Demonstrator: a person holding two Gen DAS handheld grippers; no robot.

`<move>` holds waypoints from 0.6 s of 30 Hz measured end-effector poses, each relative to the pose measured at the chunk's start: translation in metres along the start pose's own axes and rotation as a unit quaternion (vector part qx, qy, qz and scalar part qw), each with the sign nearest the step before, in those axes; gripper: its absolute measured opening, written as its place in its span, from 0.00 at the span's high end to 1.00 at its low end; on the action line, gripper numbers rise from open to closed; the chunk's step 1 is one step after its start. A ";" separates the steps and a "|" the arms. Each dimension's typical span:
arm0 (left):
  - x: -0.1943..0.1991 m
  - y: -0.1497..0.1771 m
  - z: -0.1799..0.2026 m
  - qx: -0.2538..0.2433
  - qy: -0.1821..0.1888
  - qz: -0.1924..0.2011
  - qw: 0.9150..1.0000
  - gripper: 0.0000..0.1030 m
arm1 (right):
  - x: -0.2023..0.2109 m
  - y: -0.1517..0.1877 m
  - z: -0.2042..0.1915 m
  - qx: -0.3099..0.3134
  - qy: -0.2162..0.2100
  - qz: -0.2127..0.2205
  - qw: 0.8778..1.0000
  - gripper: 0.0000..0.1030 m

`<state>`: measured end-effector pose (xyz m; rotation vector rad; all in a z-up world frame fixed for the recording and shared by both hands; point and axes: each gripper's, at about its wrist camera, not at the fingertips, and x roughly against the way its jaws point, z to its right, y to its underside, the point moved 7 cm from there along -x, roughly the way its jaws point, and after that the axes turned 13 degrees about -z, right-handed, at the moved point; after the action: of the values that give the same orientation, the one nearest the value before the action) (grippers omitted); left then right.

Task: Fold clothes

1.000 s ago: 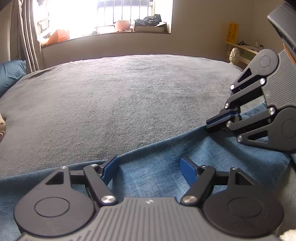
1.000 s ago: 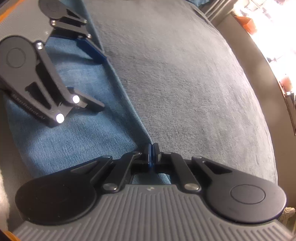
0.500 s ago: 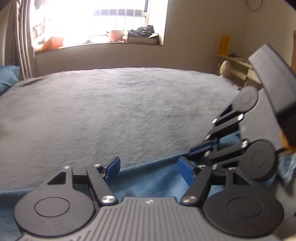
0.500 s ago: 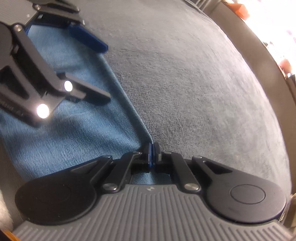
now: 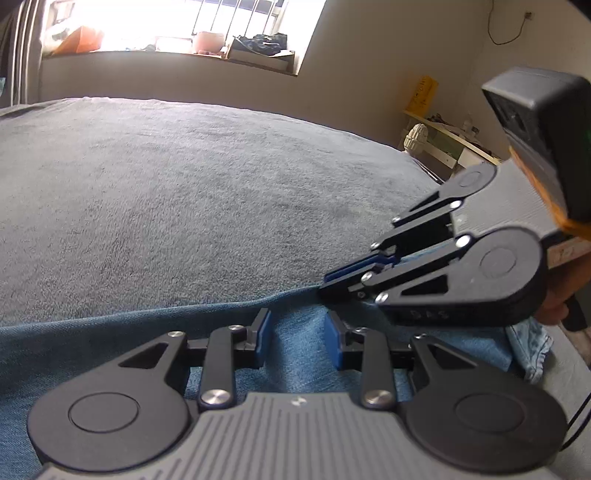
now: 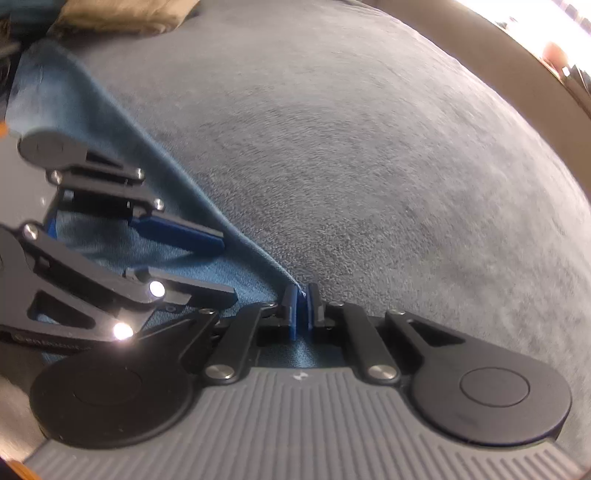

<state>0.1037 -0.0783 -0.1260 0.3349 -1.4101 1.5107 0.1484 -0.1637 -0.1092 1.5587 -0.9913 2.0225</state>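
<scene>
Left gripper (image 5: 297,341) over blue denim garment (image 5: 299,369) on grey bed cover (image 5: 184,192); jaws closing, fabric between the pads, not yet pinched. Right gripper (image 5: 325,282) enters from right, tips at the denim's folded edge. Window sill (image 5: 166,55) behind, cluttered.

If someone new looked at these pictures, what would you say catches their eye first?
Most likely the blue jeans lying along the near edge of the grey blanket, with both tongs on them. The right tongs pinch the denim edge, though their jaws are just starting to open, while the left tongs are closing with denim between the pads but not yet pressing it. Behind, the bright window glares above the bed.
</scene>
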 end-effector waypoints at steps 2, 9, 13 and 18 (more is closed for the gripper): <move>-0.001 -0.002 -0.001 0.003 0.001 -0.002 1.000 0.69 | 0.002 0.000 0.008 -0.044 -0.018 0.006 0.999 0.86; 0.000 0.000 0.000 0.007 0.002 -0.004 1.000 0.69 | 0.038 0.035 0.047 -0.226 -0.024 0.038 0.973 0.77; 0.000 -0.001 -0.002 0.013 0.005 -0.010 1.000 0.69 | 0.062 0.070 0.054 -0.294 0.003 0.046 0.955 0.75; -0.002 -0.004 -0.003 0.024 0.006 -0.018 1.000 0.69 | 0.076 0.117 0.042 -0.337 0.049 0.028 0.940 0.72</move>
<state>0.1087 -0.0778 -0.1260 0.3792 -1.3530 1.5161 0.0733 -0.2807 -0.0653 1.0545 -1.4925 1.5208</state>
